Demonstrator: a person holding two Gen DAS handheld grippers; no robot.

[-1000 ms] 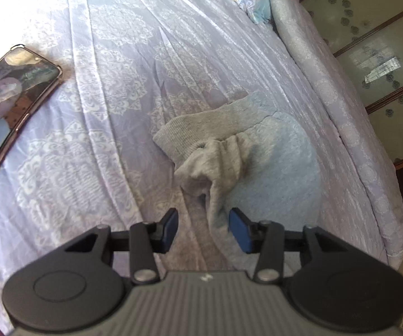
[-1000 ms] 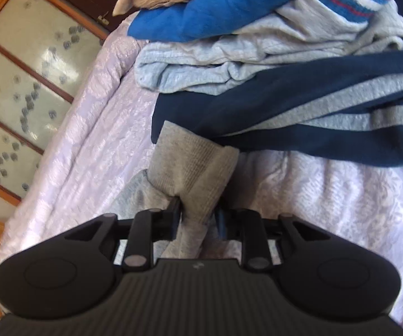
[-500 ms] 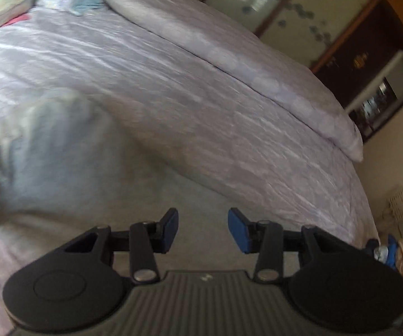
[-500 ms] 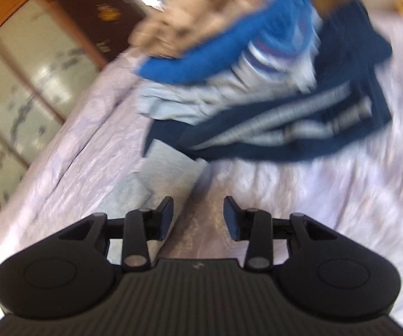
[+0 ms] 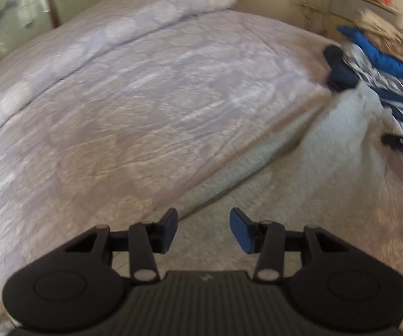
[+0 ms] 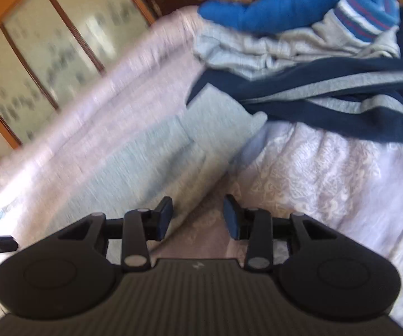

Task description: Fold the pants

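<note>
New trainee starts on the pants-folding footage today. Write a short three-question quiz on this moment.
1. True or false: the left tongs are clamped on the grey pants.
2. In the right wrist view, what lies at the far end of the grey pants? A) a pile of other clothes B) a phone C) a laundry basket
3. Fill in: the pants lie stretched out on a lilac patterned ____.

Key
1. False: nothing is between the pads; the pants lie beyond them. The right tongs hold nothing either; their jaws are opening.
2. A: the clothes pile, with a navy striped garment at its near edge.
3. Bedspread.
</note>
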